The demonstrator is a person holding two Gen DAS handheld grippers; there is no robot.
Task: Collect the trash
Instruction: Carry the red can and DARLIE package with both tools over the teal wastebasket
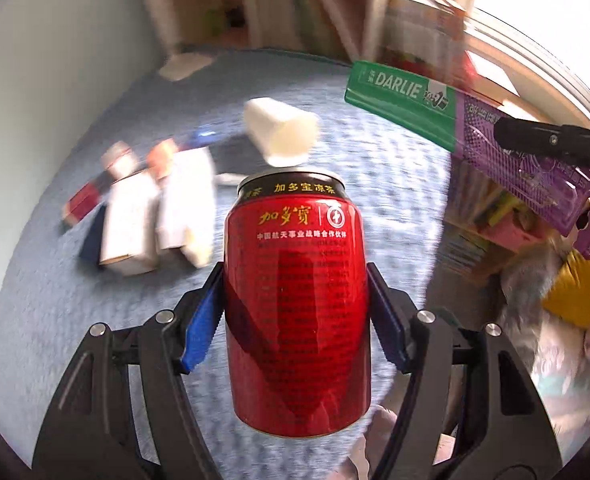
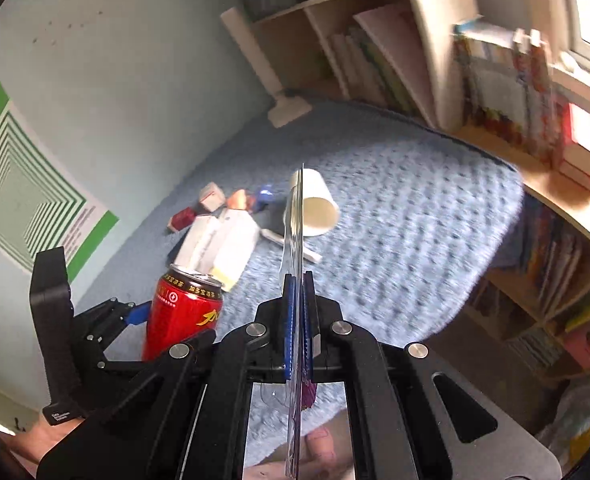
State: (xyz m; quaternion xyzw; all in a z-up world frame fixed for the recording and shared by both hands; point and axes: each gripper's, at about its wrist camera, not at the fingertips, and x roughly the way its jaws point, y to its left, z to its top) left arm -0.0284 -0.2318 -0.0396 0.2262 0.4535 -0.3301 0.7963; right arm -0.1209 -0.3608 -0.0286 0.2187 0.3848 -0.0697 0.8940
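My left gripper (image 1: 295, 276) is shut on a red drink can (image 1: 297, 300), held upright above the blue carpet; the can also shows in the right wrist view (image 2: 183, 312). My right gripper (image 2: 299, 280) is shut on a flat Darlie toothbrush blister pack (image 2: 297, 220), seen edge-on; in the left wrist view the green and purple pack (image 1: 455, 120) hangs at the upper right. On the carpet lie a white paper cup (image 1: 281, 132) on its side, also in the right wrist view (image 2: 315, 208), and several small cartons (image 1: 155, 208).
A blue carpet (image 2: 395, 220) covers the floor. Wooden bookshelves (image 2: 375, 52) with books stand at the back and right. A pale blue wall (image 2: 115, 80) with a green striped poster (image 2: 23, 184) is on the left. A yellow cushion (image 1: 583, 288) lies at right.
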